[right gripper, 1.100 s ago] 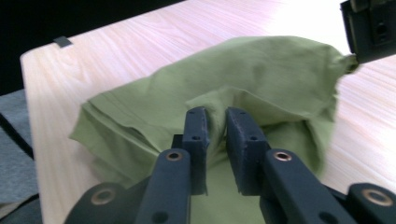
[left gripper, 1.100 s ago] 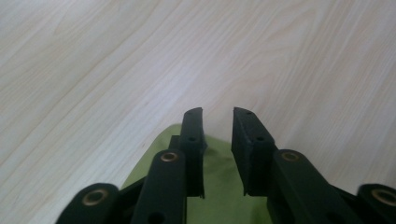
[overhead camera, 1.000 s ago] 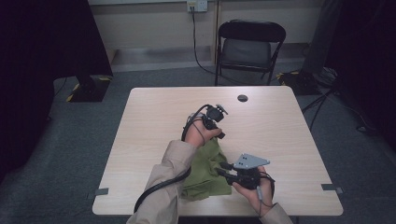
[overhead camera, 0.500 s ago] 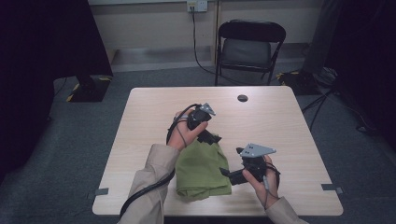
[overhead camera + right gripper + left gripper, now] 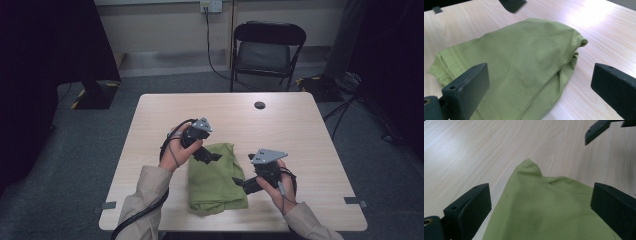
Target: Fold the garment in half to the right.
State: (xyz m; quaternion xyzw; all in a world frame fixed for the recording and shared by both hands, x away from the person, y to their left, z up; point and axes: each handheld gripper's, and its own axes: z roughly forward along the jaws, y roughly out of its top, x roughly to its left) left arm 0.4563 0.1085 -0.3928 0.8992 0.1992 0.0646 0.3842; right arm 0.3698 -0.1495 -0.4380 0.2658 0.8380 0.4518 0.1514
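Observation:
A green cloth [image 5: 216, 176] lies folded in a long rectangle on the pale wooden table [image 5: 300, 130], near its front edge. My left gripper [image 5: 212, 157] hovers at the cloth's far left corner. Its jaws have just been opening and now stand open, with the cloth [image 5: 549, 207] below them, not pinched. My right gripper [image 5: 240, 183] sits at the cloth's right edge. Its jaws have also just been opening and stand open over the fold [image 5: 524, 62]. The right gripper's jaw tip [image 5: 596, 130] shows in the left gripper view, and the left gripper's jaw tip [image 5: 512, 4] shows in the right gripper view.
A small black round piece [image 5: 259, 105] lies near the table's far edge. A black folding chair [image 5: 270, 50] stands behind the table. Grey tape marks [image 5: 352, 200] sit at the front corners. A black cable [image 5: 145, 212] trails off the table by the left sleeve.
Both grippers have let go of the cloth and opened. The left hand drew back leftward from the far edge. The cloth, bunched before, now lies flat and folded.

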